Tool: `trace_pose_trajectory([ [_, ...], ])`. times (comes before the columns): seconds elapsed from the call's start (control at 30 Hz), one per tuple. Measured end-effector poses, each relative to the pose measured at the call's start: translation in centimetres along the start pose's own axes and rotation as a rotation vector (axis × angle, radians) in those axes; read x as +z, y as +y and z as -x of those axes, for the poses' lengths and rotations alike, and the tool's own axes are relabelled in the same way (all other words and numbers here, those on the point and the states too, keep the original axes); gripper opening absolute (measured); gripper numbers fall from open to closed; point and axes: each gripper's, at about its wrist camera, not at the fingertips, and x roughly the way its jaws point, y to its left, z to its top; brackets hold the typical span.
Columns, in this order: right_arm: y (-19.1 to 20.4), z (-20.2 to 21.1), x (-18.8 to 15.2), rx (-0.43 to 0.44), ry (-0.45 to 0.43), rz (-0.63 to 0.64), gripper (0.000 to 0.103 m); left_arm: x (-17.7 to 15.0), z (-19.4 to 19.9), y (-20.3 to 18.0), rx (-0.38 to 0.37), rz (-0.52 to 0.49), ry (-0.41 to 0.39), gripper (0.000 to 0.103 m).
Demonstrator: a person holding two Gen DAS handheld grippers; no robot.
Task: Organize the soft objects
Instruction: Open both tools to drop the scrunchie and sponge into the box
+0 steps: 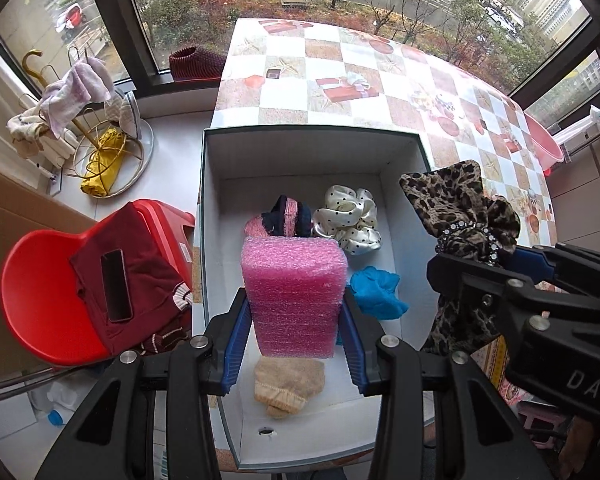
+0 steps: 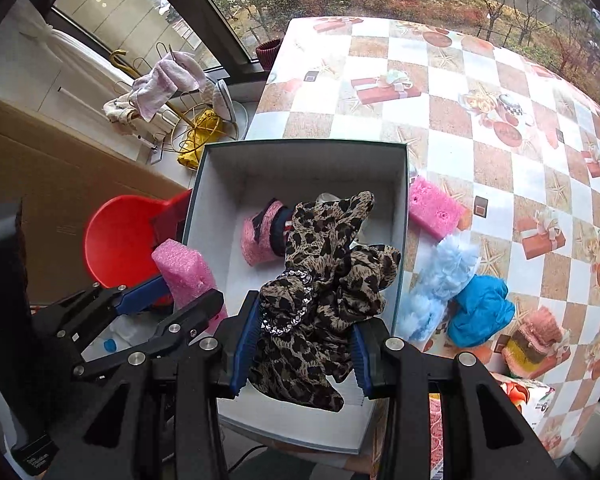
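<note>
Black left tool (image 1: 294, 344), blue ribbed pads (image 1: 234, 346), silver screws, white lettering

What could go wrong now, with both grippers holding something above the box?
1. The left gripper pinches only the lower part of the pink foam block; squashy foam might slip or tip.
2. The leopard-print scarf dangles loosely from the right gripper and could drape over the box wall.
3. The grippers are close together and may collide when releasing.

Home, a room by big windows (image 1: 188, 4) high over a street with parked cars. Table under a checkered gift-print cloth (image 1: 380, 80). Left: red plastic chair (image 1: 40, 300) with clothes, gold wire rack (image 1: 100, 148) hung with towels, cardboard near it.
</note>
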Motion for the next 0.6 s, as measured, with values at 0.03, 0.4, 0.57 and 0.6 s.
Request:
trace_pose_trajectory([
  [0.03,-0.1,-0.1,0.3,0.000,0.001,-0.005,0.042,0.3,-0.2,0.0,-0.003,0.003,0.002,0.046],
  [0.4,-1.4,-1.9,3.0,0.017,0.025,-0.054,0.042,3.3,-2.1,-0.1,0.004,0.006,0.024,0.046],
  [0.57,-1.7,-2.4,3.9,0.029,0.029,-0.066,0.044,3.9,-2.6,-0.2,0.001,0.003,0.035,0.046],
  [0.6,-1.7,-2.4,4.0,0.031,0.030,-0.066,0.045,4.0,-2.7,-0.2,0.001,0.003,0.038,0.049],
])
